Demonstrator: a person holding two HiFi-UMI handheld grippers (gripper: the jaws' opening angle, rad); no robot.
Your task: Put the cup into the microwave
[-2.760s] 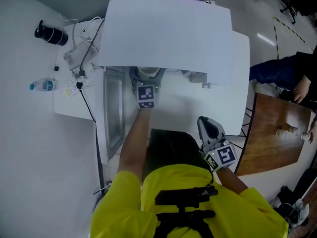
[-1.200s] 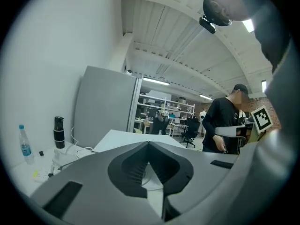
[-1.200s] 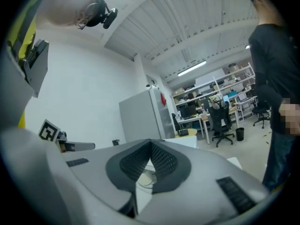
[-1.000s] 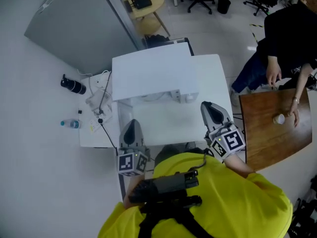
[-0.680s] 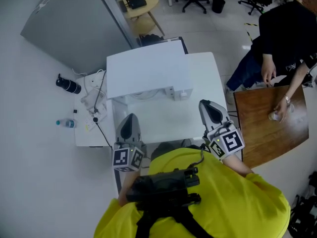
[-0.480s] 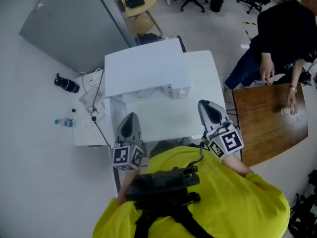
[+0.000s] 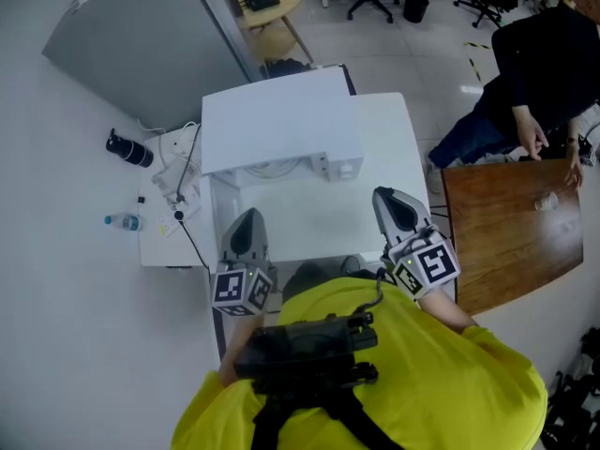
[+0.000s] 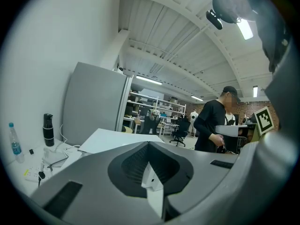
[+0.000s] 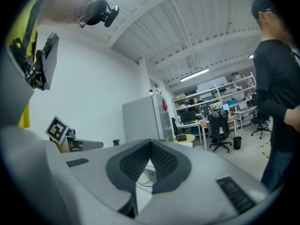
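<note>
**Cup looks dropped off — both claws back and empty**

Since the earliest shot, where the left gripper (image 7: pixel 246 221) was reaching into the microwave (image 7: pixel 281 125), it's come all the way back out. It now sits by the person's chest at the near edge of the white table (image 7: pixel 309 223). Its jaws are pressed together with nothing between them. The right gripper (image 7: pixel 390 198) is just beside the yellow top on the other side, jaws also together and empty.

Progress-wise, I'd say the main bit is done. Neither claw has the cup and the table in front of the microwave is bare, so it's most likely inside. What's probably left is shutting the door, if it's open at all.

Stuff I can't really make out:
- The cup itself. A pale curved rim (image 7: pixel 275 168) peeks out under the microwave's top edge, but it could be the cup or the turntable.
- The door — the left gripper sits right where it would swing, so I can't tell if it's open or closed.
- Further back, a small clear thing (image 7: pixel 545 202) sits on the wooden table (image 7: pixel 497 242) near another person's hand, too tiny to identify.
</note>
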